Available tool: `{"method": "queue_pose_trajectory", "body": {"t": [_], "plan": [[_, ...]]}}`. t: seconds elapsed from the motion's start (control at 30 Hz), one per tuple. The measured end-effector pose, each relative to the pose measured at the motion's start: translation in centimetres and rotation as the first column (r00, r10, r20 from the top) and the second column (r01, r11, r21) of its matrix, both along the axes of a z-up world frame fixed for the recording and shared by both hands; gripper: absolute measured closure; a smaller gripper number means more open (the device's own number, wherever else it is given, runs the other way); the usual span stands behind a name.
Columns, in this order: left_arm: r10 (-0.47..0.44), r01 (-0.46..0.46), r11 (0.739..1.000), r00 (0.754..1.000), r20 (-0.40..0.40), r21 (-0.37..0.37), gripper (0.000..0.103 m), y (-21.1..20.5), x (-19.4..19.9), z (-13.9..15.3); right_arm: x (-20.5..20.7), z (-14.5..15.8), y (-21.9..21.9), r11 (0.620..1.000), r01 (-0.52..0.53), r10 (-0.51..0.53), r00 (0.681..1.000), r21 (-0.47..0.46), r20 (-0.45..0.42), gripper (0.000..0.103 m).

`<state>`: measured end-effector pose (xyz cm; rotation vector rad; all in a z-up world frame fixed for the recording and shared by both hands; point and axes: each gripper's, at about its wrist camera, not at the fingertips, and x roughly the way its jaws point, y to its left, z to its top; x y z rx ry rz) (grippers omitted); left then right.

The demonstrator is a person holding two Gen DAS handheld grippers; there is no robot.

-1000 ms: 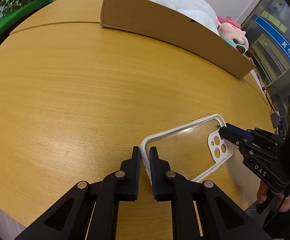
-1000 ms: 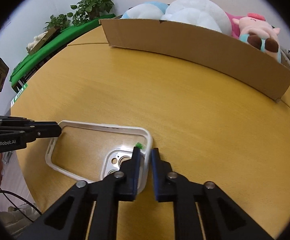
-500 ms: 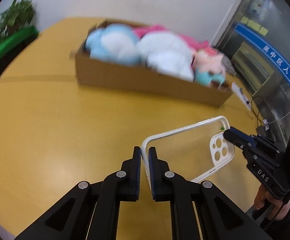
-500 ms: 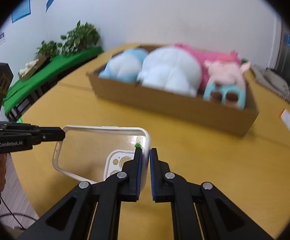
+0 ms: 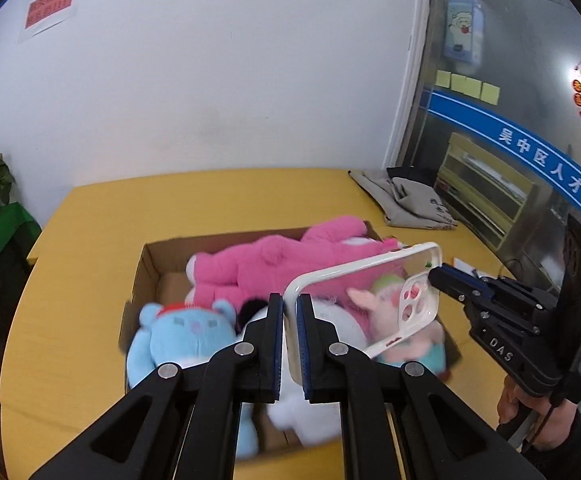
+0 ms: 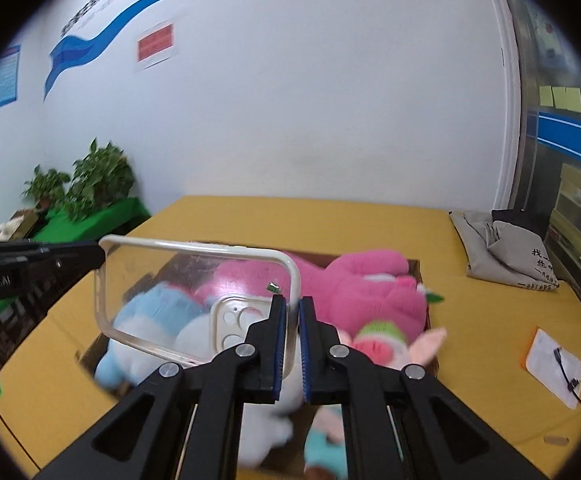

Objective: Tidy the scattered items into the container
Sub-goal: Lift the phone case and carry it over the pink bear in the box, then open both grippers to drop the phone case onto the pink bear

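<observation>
Below me the yellow table [image 5: 90,216] carries the cardboard box [image 5: 146,268], packed with a pink plush [image 5: 274,264] and a blue plush [image 5: 186,336]. Above the box I hold the clear phone case [image 5: 354,292], my left gripper [image 5: 289,320] and right gripper [image 6: 293,322] each clamped on one end.

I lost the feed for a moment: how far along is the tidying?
Done: plush toys already fill the cardboard box. In hand: left gripper and right gripper hold the clear phone case above the box. Left: releasing it inside.
</observation>
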<state>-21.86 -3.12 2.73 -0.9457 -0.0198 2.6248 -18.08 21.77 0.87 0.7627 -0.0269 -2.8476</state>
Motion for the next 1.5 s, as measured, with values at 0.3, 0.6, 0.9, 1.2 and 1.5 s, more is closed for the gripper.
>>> {"method": "queue_pose_trajectory", "body": {"t": [0.3, 0.6, 0.9, 1.2, 1.5], "plan": [[0.022, -0.02, 1.0, 0.992, 0.121, -0.022, 0.097, 1.5, -11.6, -6.5, -12.3, -5.4, 0.2, 0.997, 0.073, -0.072, 0.984, -0.002, 0.164, 0.097], [0.048, -0.044, 0.999, 0.975, 0.217, -0.022, 0.096, 2.1, -13.4, -11.4, -13.3, -9.6, 0.1, 0.996, 0.092, -0.094, 0.961, 0.019, 0.261, 0.096], [0.147, -0.147, 0.989, 0.989, -0.033, -0.013, 0.0, 0.7, -5.5, -4.5, -7.7, -6.1, 0.0, 0.995, 0.092, -0.097, 0.977, 0.032, 0.192, 0.017], [0.177, -0.184, 0.982, 0.977, -0.118, -0.051, 0.0, 0.6, 9.0, -4.2, 5.5, -5.3, -1.2, 0.987, 0.088, -0.107, 0.984, 0.136, 0.141, 0.0], [0.25, -0.25, 0.968, 0.965, -0.081, 0.003, 0.0, 1.0, 17.4, -6.6, 13.3, -5.2, -1.1, 0.98, 0.111, -0.136, 0.979, 0.164, 0.149, 0.0]]}}
